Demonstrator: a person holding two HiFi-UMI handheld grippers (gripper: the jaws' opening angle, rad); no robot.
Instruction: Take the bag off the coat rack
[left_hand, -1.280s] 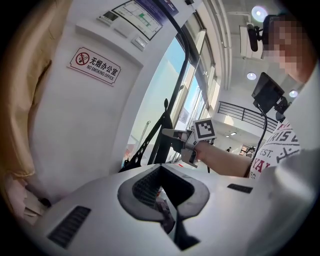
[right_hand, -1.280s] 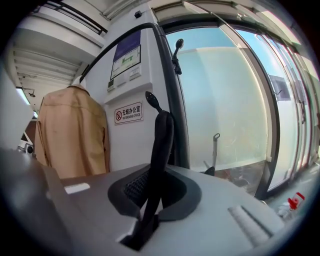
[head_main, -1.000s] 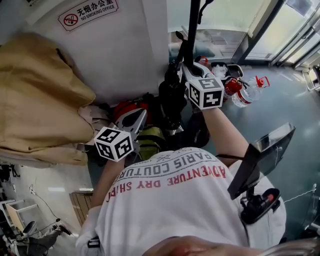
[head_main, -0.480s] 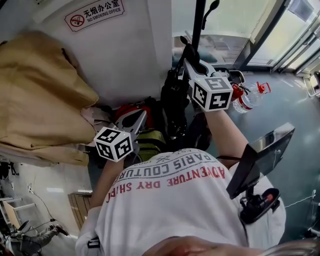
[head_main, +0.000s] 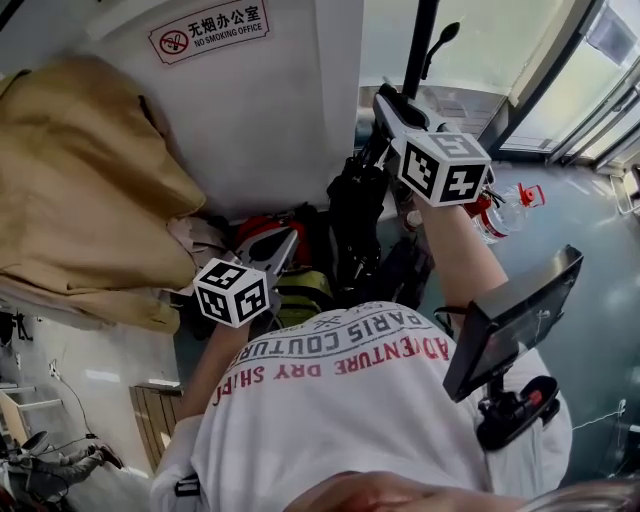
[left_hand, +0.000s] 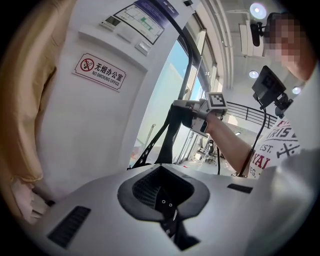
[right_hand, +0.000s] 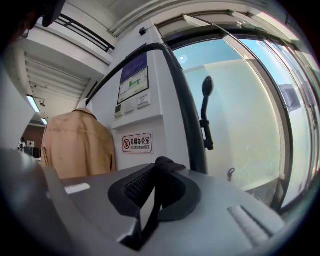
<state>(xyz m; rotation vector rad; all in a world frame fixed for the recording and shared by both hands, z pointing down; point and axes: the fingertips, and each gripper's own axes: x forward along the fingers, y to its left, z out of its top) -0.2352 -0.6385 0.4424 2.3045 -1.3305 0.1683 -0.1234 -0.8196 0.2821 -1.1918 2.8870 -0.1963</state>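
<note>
A black bag (head_main: 355, 210) hangs by its strap beside the black coat rack pole (head_main: 420, 45). My right gripper (head_main: 385, 100) is raised next to the pole and shut on that strap. In the right gripper view the black strap (right_hand: 161, 167) sits pinched between the jaws, with the pole (right_hand: 187, 110) and a hook (right_hand: 206, 110) just beyond. The left gripper view shows the strap (left_hand: 167, 135) hanging down from the right gripper (left_hand: 187, 110). My left gripper (head_main: 275, 250) is low and left of the bag, shut and holding nothing.
A tan jacket (head_main: 80, 190) hangs at the left against the white wall, which carries a no-smoking sign (head_main: 210, 28). A water bottle (head_main: 505, 205) and red items (head_main: 262, 222) lie on the floor near the rack. A screen on a mount (head_main: 510, 320) sticks out at my right.
My right gripper has risen along the pole with the strap in it, and the bag has come up with it. The left gripper has stayed about where it was.
</note>
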